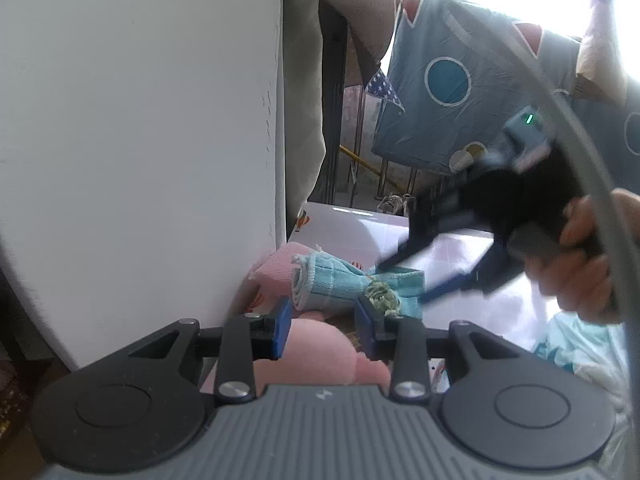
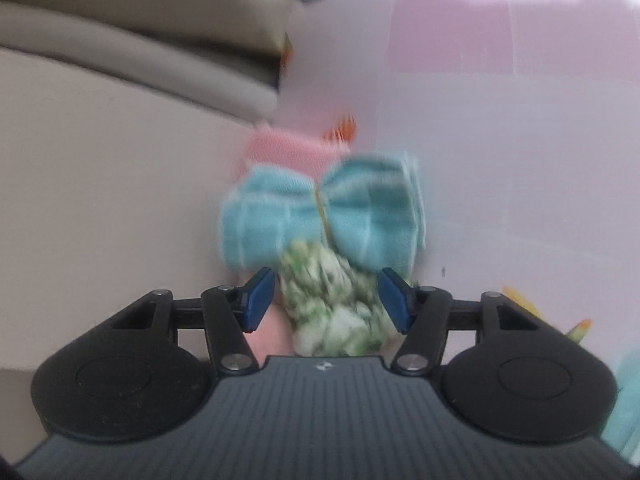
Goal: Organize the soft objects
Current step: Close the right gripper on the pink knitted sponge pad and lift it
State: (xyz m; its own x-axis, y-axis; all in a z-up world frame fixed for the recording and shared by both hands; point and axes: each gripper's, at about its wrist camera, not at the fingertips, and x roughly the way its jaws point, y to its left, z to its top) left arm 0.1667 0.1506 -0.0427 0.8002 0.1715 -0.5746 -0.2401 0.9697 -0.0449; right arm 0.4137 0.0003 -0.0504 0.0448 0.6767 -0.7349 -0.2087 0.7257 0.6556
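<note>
Left wrist view. A white wall (image 1: 140, 140) fills the field from 9 to 12 o'clock. At 6 o'clock the left tongs (image 1: 323, 330) stand narrowed, their blue pads (image 1: 282, 328) closed against a pink plush object (image 1: 316, 354) that fills the gap between them and extends back toward the camera. Just beyond the fingertips, toward 12 o'clock, a light-blue towel (image 1: 332, 284) tied at its middle lies on the pale pink counter (image 1: 360, 232); a folded pink cloth (image 1: 276, 270) lies behind it at 11 o'clock, against the wall. A green-and-white knitted piece (image 1: 382, 298) sits at the towel's near edge, touching the inner side of the right-hand pad. At 3 o'clock a hand (image 1: 580, 264) holds the right tongs (image 1: 402, 282), blurred, jaws apart, the tips reaching down to the towel's right end. A blue patterned sheet (image 1: 472, 80) hangs behind, at 1 o'clock.

Right wrist view (blurred). The right tongs (image 2: 327, 300) stand about half open. The green-and-white knitted piece (image 2: 336, 304) lies between the pads (image 2: 259, 298); whether they press on it cannot be told. The light-blue towel (image 2: 320, 216), bow-shaped, lies just beyond the tips at 12 o'clock, the pink cloth (image 2: 288, 148) behind it, and the counter (image 2: 520, 160) spreads to 3 o'clock.
</note>
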